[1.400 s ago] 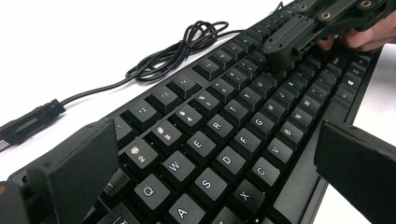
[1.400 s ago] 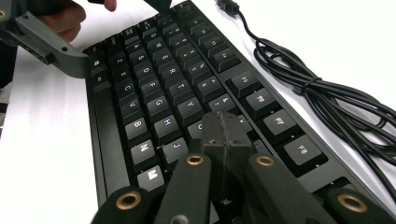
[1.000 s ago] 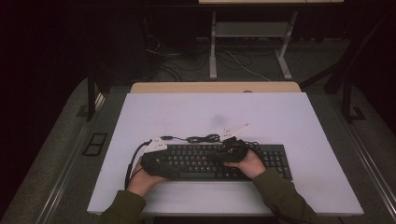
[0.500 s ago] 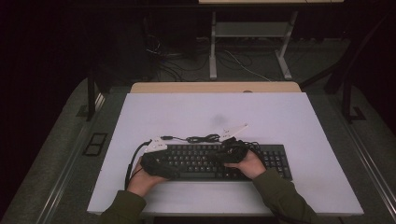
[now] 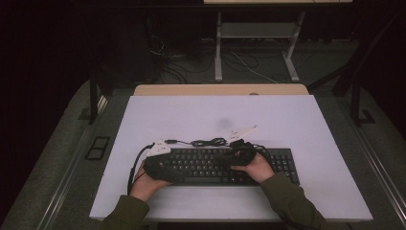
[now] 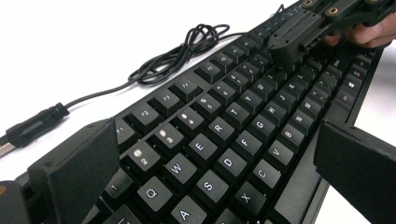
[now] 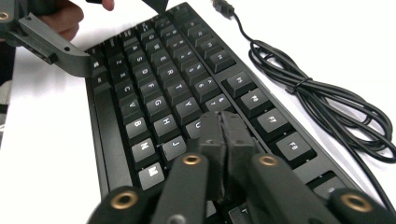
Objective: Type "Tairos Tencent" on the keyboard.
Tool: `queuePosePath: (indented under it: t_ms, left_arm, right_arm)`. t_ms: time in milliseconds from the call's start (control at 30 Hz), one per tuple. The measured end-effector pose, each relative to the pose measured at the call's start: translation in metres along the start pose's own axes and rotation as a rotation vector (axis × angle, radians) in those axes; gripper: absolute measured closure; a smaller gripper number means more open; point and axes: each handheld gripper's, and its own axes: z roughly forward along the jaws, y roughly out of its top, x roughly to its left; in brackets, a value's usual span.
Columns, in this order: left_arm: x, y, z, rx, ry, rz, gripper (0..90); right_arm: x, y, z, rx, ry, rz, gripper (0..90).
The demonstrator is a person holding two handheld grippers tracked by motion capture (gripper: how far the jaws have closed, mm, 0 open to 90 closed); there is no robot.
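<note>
No shift since earlier; keyboard [image 5: 206, 165] partly hidden beneath both tools.

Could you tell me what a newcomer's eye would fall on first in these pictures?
Likely the black keyboard at the near middle of the white table, with both hands on it. The right gripper, jaws closed, points down over its middle keys, and the left gripper spreads open over its left end. A coiled cable lies behind it.

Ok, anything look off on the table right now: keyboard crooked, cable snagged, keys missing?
Nothing stands out. The keyboard lies flat and roughly square to the table, with no key gaps visible. Its cable sits loosely bundled behind it, clear of the left gripper, whose jaws stand open, and the right gripper, whose jaws are shut over the keys.
</note>
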Motion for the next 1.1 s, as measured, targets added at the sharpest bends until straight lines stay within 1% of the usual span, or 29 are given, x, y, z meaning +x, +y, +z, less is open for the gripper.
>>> queuePosePath:
  t_ms: [33,67,133,267,333,467,533,633,733,800,967,1100]
  left_arm:
    - [0.0,0.0,-0.001,-0.004,-0.005,-0.003,1.4]
    - [0.0,0.001,-0.001,-0.005,-0.004,-0.001,3.9]
    - [0.001,0.001,-0.002,-0.005,0.0,-0.004,5.8]
    - [0.001,0.003,-0.003,-0.015,-0.003,-0.003,13.7]
    - [0.001,0.003,-0.003,-0.016,-0.003,0.0,15.8]
    - [0.002,0.004,-0.002,-0.009,-0.01,0.004,25.1]
    - [0.001,0.004,-0.002,-0.01,-0.015,0.005,29.2]
    - [0.001,0.005,0.001,-0.008,-0.016,0.008,35.6]
    - [0.0,0.006,0.003,-0.003,-0.024,0.009,43.1]
    - [0.0,0.006,0.005,0.003,-0.037,0.013,49.2]
    - [-0.002,0.008,0.01,0.038,-0.047,0.025,62.0]
    - [-0.003,0.01,0.015,0.051,-0.064,0.03,71.7]
  right_arm:
    - [0.0,0.0,-0.001,-0.005,0.001,0.006,79.3]
    - [-0.001,0.0,-0.002,-0.012,0.005,0.005,76.5]
    - [-0.001,0.0,-0.003,-0.023,0.011,0.012,70.8]
    - [-0.002,0.0,-0.006,-0.044,0.011,0.027,59.1]
    - [-0.003,0.0,-0.008,-0.053,0.012,0.034,53.1]
    - [-0.005,-0.002,-0.01,-0.074,0.013,0.04,43.5]
    - [-0.005,-0.002,-0.011,-0.083,0.008,0.045,40.2]
    - [-0.005,-0.003,-0.012,-0.091,0.005,0.047,37.1]
    - [-0.005,-0.003,-0.013,-0.095,-0.002,0.052,35.6]
    - [-0.005,-0.003,-0.014,-0.097,-0.006,0.051,35.1]
    - [-0.006,-0.004,-0.016,-0.106,-0.013,0.054,34.2]
    - [-0.006,-0.004,-0.017,-0.108,-0.019,0.054,33.0]
